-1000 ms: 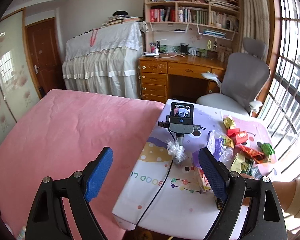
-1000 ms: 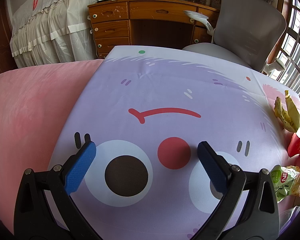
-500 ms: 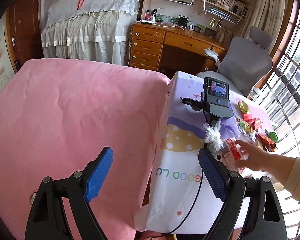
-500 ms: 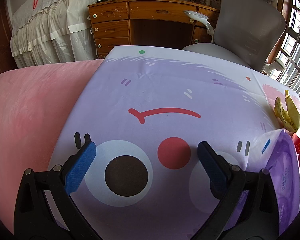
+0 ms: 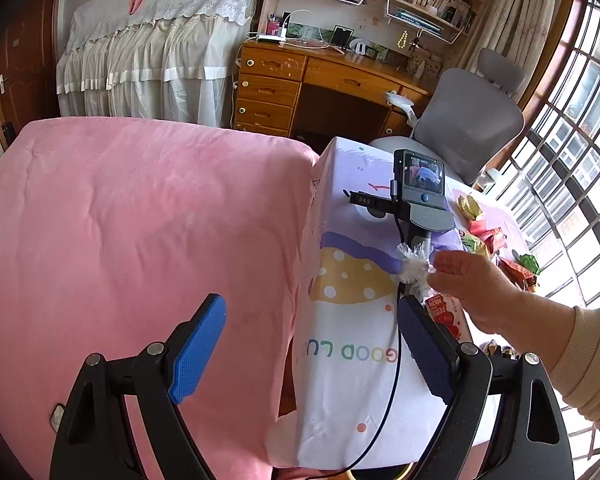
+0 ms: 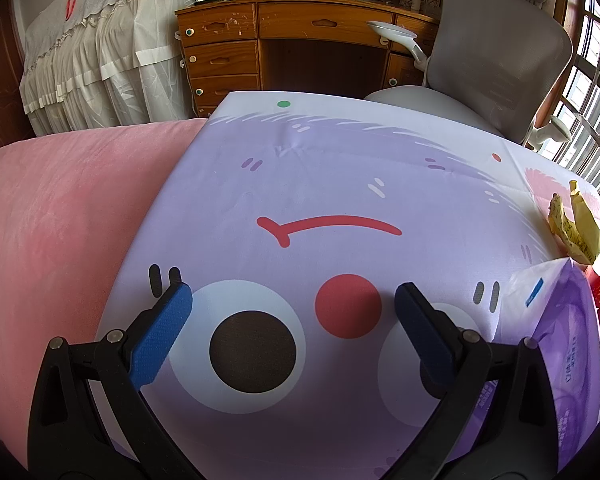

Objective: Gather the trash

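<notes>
Wrappers (image 5: 486, 236) lie scattered at the tabletop's (image 5: 348, 384) far right, right of both claws; the right claw (image 6: 292, 312), wide and empty, sits nearer than the wide, empty left claw (image 5: 310, 334).

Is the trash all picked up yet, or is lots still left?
Nothing looks collected yet. Both grippers, left and right, are open and empty. A bare hand reaches toward the wrappers. The crumpled yellow wrapper and red and green wrappers still lie on the cartoon tablecloth.
</notes>
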